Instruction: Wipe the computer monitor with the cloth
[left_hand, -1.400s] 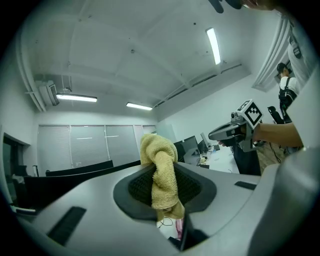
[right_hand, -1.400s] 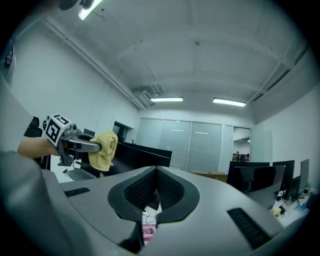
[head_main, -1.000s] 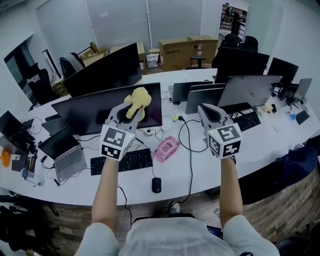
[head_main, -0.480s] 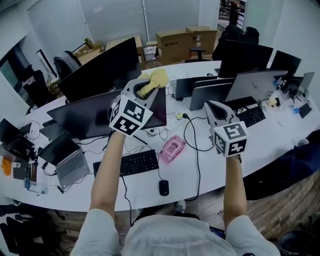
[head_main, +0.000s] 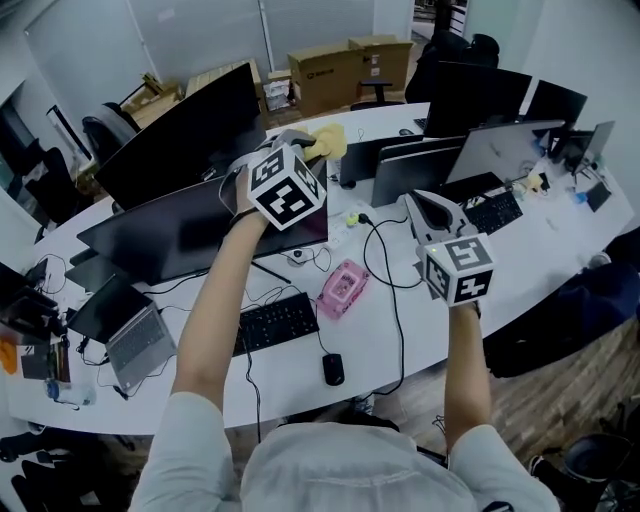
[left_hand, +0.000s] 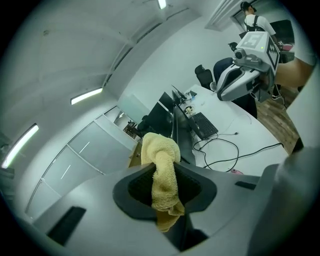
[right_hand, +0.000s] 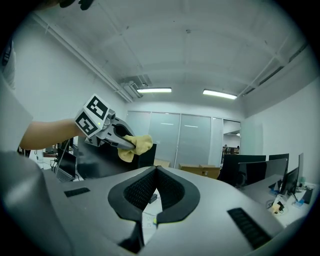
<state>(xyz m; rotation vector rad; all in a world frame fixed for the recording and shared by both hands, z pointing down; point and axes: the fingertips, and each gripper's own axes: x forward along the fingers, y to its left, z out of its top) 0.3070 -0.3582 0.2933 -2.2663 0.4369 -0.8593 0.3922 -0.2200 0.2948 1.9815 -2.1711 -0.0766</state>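
The person's left gripper (head_main: 306, 150) is clamped down on a yellow cloth (left_hand: 162, 162). The left gripper view shows the jaws pinching the middle of it, with a bunched end poking out past the tips and a bit hanging down below. In the head view, that arm is stretched forward and the cloth sits right at the top right corner of the big dark monitor (head_main: 190, 232) on the white desk (head_main: 560, 255). It's hard to say from these angles whether the cloth is actually pressed against the screen or just beside the edge.

The right gripper (right_hand: 156, 186) is closed, with the jaws meeting at the tips and nothing between them. It's held off to the right over the desk, well apart from the monitor.

In front of the monitor there's a black keyboard (head_main: 268, 322), a mouse (head_main: 334, 369) near the desk edge and a small pink box (head_main: 343, 289) just right of the keyboard. An open laptop (head_main: 140, 345) sits off to the left, and cardboard boxes (head_main: 330, 72) are stacked at the back of the room.
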